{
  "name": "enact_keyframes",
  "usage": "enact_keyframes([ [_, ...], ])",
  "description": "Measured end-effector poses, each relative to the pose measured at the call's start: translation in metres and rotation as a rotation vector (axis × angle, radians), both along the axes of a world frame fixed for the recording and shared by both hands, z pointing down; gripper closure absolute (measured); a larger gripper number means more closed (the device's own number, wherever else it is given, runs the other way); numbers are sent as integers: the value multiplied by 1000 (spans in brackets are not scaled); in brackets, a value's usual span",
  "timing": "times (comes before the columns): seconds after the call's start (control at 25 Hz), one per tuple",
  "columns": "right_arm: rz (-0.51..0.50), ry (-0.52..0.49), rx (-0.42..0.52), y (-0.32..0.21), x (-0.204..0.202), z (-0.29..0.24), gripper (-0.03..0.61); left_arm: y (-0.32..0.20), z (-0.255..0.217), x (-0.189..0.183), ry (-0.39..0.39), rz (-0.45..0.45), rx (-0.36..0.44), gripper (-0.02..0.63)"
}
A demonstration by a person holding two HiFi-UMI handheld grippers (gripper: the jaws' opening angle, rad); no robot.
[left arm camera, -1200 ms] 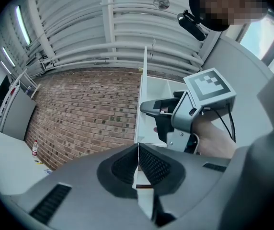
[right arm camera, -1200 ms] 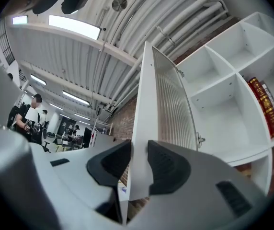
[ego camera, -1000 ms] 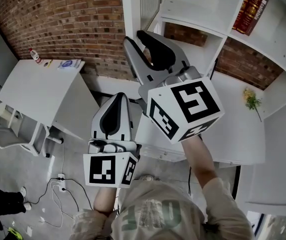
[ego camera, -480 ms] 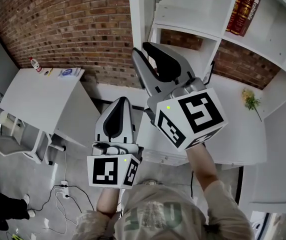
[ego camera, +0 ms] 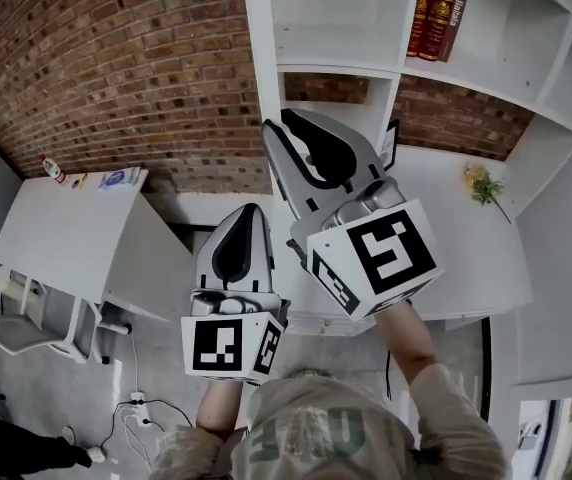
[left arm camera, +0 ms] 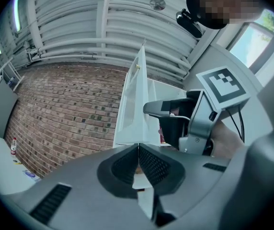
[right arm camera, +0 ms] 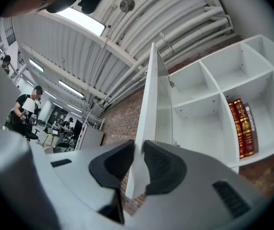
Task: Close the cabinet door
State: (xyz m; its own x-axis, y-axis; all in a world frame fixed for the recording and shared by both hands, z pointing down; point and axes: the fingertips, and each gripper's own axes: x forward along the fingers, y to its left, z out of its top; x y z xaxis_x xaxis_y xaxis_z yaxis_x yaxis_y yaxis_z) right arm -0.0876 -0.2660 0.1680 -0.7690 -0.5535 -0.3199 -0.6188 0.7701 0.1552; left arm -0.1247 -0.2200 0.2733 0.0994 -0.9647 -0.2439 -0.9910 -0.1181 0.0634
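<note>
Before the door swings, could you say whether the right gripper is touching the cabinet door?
Cannot tell. The right gripper view shows the edge of the cabinet door between the closing jaws of the right gripper, but neither gap nor press is plain.

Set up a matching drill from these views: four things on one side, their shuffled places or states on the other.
Things:
1. cabinet door
2. red books
3. yellow flowers
4. left tongs

States:
A. shut, nothing between them
B. upright on a shelf
C. standing open
D. lying on the white counter

Pairs: 1-C, 2-B, 3-D, 4-A
</note>
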Motion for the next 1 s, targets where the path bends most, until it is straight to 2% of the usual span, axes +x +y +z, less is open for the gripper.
enact_keyframes([
  [0.24,27,-1,-17,-3,16,0,506,-10,-4,15,-4,57,6,600],
  [1.0,279,-7,16,-24,65,0,512,-29,-5,40,-12,161,15,600],
])
